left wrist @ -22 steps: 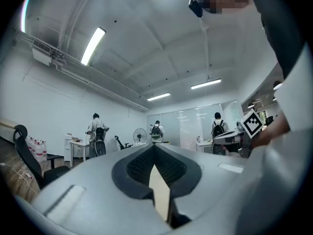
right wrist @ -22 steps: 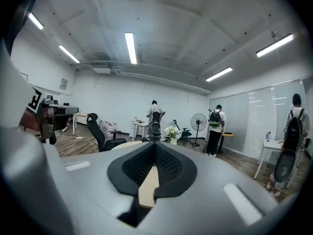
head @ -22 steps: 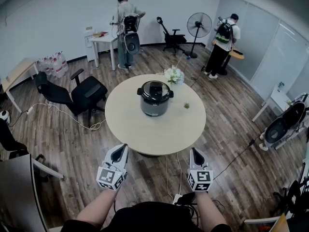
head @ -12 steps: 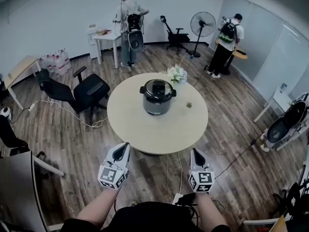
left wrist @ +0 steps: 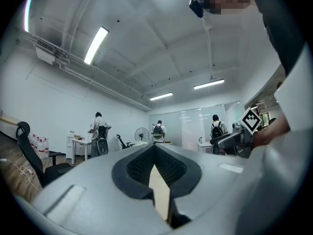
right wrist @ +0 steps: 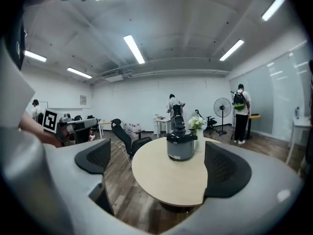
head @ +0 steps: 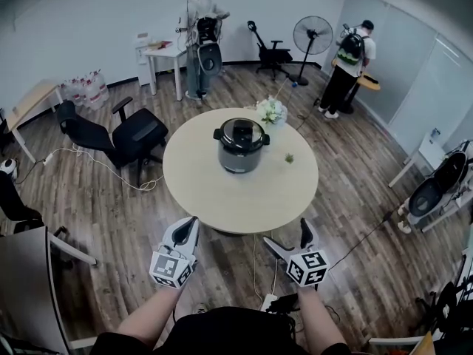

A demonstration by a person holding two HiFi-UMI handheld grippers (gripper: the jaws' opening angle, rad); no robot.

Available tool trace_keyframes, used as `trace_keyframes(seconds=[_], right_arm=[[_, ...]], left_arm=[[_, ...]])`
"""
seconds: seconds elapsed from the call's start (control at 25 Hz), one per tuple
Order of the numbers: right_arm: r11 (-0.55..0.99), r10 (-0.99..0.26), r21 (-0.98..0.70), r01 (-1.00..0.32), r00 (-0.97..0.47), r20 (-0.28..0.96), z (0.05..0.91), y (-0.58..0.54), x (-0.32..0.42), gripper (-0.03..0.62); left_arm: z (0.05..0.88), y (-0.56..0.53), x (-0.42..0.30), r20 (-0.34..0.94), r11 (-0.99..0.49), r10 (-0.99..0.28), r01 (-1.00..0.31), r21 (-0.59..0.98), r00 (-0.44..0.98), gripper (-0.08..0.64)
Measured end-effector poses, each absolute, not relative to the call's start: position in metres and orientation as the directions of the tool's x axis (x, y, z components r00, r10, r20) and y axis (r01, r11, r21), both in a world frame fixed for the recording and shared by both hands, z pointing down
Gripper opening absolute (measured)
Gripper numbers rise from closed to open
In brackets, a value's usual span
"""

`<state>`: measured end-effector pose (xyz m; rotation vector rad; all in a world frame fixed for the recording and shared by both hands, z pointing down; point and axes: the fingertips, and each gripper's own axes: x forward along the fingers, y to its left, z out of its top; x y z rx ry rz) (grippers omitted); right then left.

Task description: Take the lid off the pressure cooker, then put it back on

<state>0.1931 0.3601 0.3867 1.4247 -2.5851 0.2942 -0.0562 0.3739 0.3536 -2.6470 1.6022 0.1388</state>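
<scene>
Heads up, the pressure cooker [head: 239, 145] is dead ahead at 12 o'clock from both of your grippers and well apart from them. It stands upright past the middle of the round worktop [head: 222, 198], with the whole near half of that worktop between you and it. Neither hand looks clearly nearer. The right gripper [head: 287, 232] is the one lined up, though: in the right gripper view the cooker sits framed between its jaws, which are spread wide with nothing in them. The left gripper [head: 192, 223] is clenched tight on nothing, and its own view doesn't show the cooker at all.

The lid [head: 240, 132] is on, so step 1 hasn't started by my read.

- The cooker is a squat round drum with a grey metal-looking wall.
- The lid is dark and glossy, with a blocky black piece on top.
- 2 stubby black side handles stick out at 3 and 9 o'clock.
- The worktop is pale, smooth and matte.

A vase of white flowers [head: 267, 114] stands near the cooker at about its 1 o'clock, so watch it when you swing the lid off.
</scene>
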Motion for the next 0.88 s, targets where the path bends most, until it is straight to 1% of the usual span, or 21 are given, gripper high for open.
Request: trace_keyframes(seconds=[0.12, 0.16, 0.2, 0.24, 0.52, 0.72, 0.88], right_arm=[[0.526, -0.825, -0.052, -0.849, -0.524, 0.21, 0.371, 0.354, 0.195, 0.595], [0.53, -0.825, -0.049, -0.846, -0.529, 0.201, 0.366, 0.353, 0.196, 0.597], [0.535, -0.823, -0.047, -0.843, -0.533, 0.195, 0.363, 0.351, 0.197, 0.597], [0.539, -0.822, -0.045, -0.841, -0.537, 0.189, 0.36, 0.348, 0.199, 0.597], [0.582, -0.798, -0.022, -0.813, -0.576, 0.177, 0.353, 0.327, 0.211, 0.595], [0.626, -0.768, 0.0, -0.78, -0.616, 0.174, 0.358, 0.313, 0.221, 0.595], [0.655, -0.742, 0.013, -0.756, -0.64, 0.198, 0.371, 0.295, 0.226, 0.595]], left_arm=[[0.356, 0.37, -0.055, -0.106, -0.465, -0.881, -0.885, 0.021, 0.461, 0.0], [0.358, 0.367, -0.051, -0.11, -0.482, -0.872, -0.876, 0.033, 0.476, 0.029], [0.361, 0.363, -0.046, -0.108, -0.501, -0.862, -0.864, 0.049, 0.494, 0.372], [0.365, 0.359, -0.04, -0.099, -0.516, -0.855, -0.855, 0.061, 0.509, 0.578], [0.381, 0.348, -0.007, -0.047, -0.531, -0.846, -0.847, 0.004, 0.531, 0.588], [0.392, 0.339, 0.016, -0.049, -0.531, -0.846, -0.847, -0.018, 0.531, 0.588], [0.41, 0.327, 0.027, -0.03, -0.521, -0.853, -0.853, 0.006, 0.521, 0.588]])
